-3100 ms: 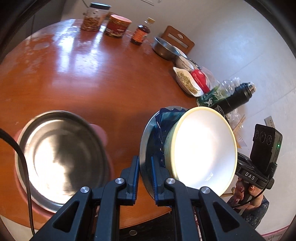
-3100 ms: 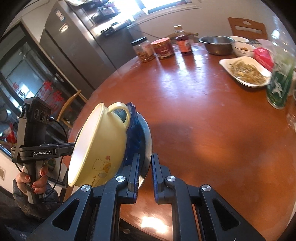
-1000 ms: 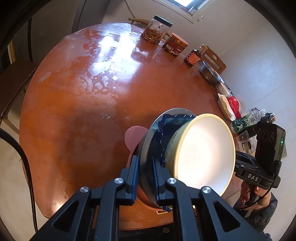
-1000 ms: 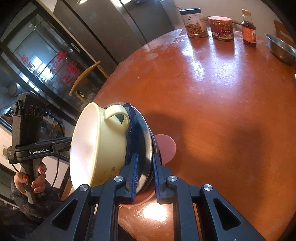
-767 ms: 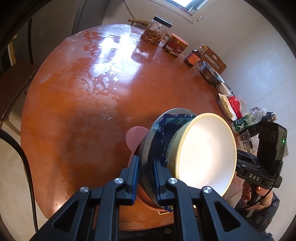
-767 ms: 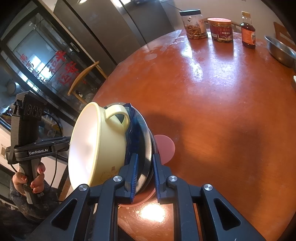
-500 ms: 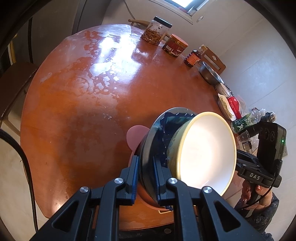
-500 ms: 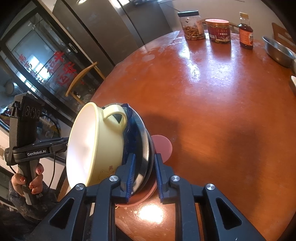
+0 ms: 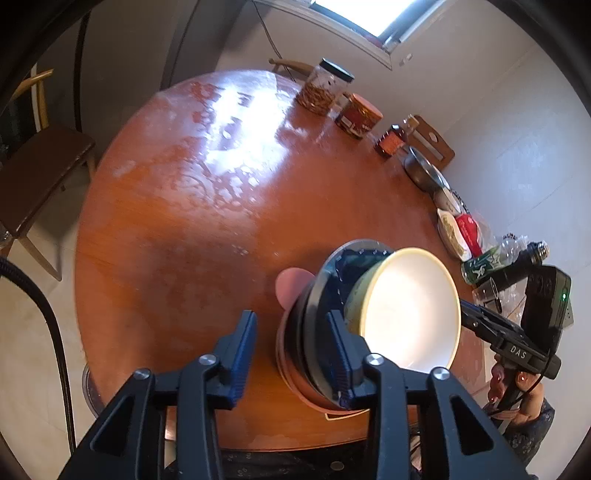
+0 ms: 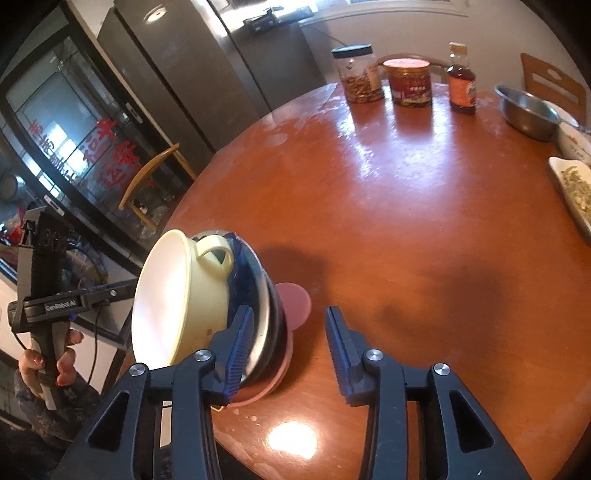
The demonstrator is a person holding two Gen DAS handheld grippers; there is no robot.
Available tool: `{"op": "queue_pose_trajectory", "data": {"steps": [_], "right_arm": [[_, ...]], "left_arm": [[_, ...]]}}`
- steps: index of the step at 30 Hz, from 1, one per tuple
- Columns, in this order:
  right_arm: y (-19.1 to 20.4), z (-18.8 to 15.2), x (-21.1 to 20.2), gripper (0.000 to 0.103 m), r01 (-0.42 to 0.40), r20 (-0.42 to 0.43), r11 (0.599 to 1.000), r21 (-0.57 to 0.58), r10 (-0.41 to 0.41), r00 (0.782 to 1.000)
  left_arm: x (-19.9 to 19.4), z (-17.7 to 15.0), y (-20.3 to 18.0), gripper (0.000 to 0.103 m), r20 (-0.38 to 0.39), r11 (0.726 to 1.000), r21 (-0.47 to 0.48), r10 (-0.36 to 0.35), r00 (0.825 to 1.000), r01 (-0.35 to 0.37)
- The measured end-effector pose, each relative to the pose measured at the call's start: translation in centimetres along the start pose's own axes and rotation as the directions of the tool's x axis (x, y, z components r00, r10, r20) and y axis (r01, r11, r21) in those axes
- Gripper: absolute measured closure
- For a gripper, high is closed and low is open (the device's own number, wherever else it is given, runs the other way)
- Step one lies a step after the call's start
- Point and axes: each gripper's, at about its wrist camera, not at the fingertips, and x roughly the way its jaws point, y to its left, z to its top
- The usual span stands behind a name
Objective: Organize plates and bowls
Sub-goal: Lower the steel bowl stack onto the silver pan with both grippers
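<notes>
Both tongs opening, left tongs and right tongs flanking the stack's rim without pinching it. Near bench edge: yellow bowl atop blue dish, steel bowl and pink plate. Farther back: jars, bottle.

Daylight from a window at the top of the left wrist view; strong white glare across the glossy table, soft dark shadows on it at right wrist view. Both fisheye views bend toward black vignetted corners; focus mostly sharp.
</notes>
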Motion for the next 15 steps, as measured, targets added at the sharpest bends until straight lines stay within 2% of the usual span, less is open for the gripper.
{"op": "queue_pose_trajectory", "data": {"steps": [6,15], "right_arm": [[0.2,-0.7,-1.3,0.059,0.019,0.017,1.0,-0.014,-0.019,1.0],[0.4,-2.4,-1.7,0.058,0.026,0.015,0.999,-0.023,-0.026,1.0]], "left_arm": [[-0.9,-0.2,0.9,0.061,0.018,1.0,-0.016,0.011,1.0,-0.011],[-0.1,-1.8,1.5,0.061,-0.002,0.999,0.009,0.046,0.999,-0.046]]}}
